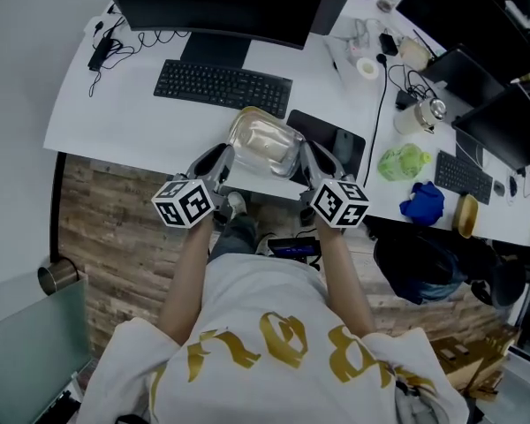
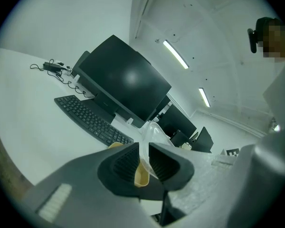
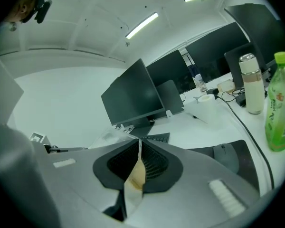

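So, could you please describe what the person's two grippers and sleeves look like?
Both the left gripper and right gripper are grey, with dark ribbed pads, each carrying a white cube bearing black square markers. The person wears a white short-sleeved shirt with gold print.

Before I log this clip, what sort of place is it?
Most likely an office: a white desk with a black keyboard and a large monitor, further monitors along to the right, and strip lights overhead.
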`<state>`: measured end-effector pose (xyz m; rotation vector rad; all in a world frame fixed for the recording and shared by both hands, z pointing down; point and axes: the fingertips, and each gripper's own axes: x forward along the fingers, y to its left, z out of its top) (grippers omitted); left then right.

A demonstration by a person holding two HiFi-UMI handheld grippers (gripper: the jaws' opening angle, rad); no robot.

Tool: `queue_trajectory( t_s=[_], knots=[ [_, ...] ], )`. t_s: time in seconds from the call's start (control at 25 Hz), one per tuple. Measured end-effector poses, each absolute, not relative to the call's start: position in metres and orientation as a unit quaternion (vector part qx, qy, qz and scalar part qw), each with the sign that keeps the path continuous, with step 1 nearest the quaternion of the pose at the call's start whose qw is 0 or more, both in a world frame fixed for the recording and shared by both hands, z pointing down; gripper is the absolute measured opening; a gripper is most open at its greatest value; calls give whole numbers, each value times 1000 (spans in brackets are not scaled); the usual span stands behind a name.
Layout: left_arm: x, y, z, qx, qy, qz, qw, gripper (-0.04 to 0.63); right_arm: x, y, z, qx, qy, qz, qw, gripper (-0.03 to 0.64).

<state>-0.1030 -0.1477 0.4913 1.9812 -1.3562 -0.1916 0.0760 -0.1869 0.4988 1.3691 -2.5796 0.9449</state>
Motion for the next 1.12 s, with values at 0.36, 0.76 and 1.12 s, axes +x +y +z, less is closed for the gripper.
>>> queue_trajectory(
  t_s=[0.36, 0.76, 1.12],
  knots=[
    [-108, -124, 460, 760, -543, -122, 334, 48, 72, -162, 471, 429, -859, 278, 26, 44],
    [-114, -99, 438, 761, -547, -145, 317, 46, 68, -137, 447, 421, -867, 267, 12, 43],
    [-120, -91, 431, 764, -544, -147, 313, 44, 62, -128, 437, 420, -868, 264, 5, 43]
  ],
)
